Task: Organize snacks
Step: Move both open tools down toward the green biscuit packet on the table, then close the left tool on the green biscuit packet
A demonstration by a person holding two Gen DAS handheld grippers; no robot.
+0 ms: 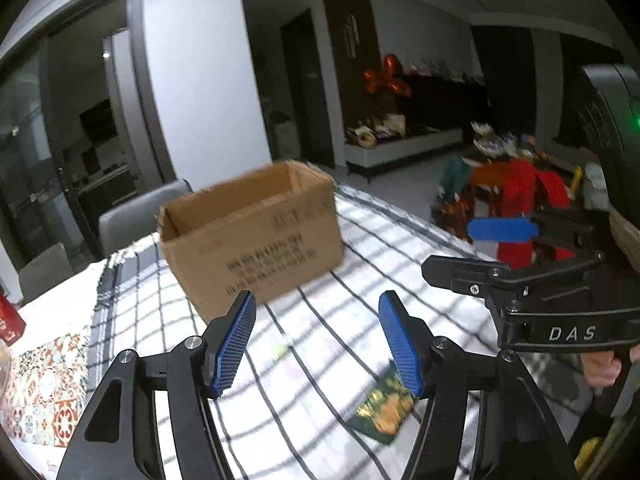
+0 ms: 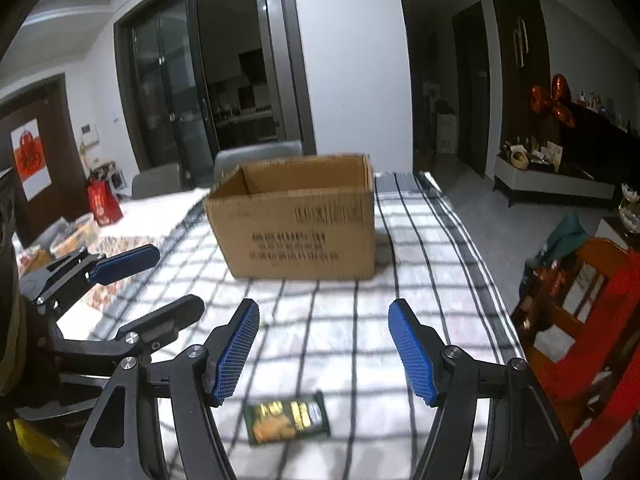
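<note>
An open brown cardboard box [image 1: 252,236] stands on the checked tablecloth; it also shows in the right wrist view [image 2: 298,220]. A dark green snack packet [image 2: 286,422] lies flat on the cloth below and between my right gripper's fingers; in the left wrist view the packet [image 1: 384,410] lies partly under the right pad. My left gripper [image 1: 318,342] is open and empty above the cloth. My right gripper [image 2: 324,348] is open and empty above the packet. Each gripper shows from the side in the other's view.
The table [image 2: 420,240] has a black-and-white checked cloth and a patterned runner [image 1: 44,384] at the left. Grey chairs [image 2: 256,156] stand behind the box. Food containers and a red bag [image 2: 102,202] sit far left. A red wooden chair [image 2: 592,312] stands right of the table.
</note>
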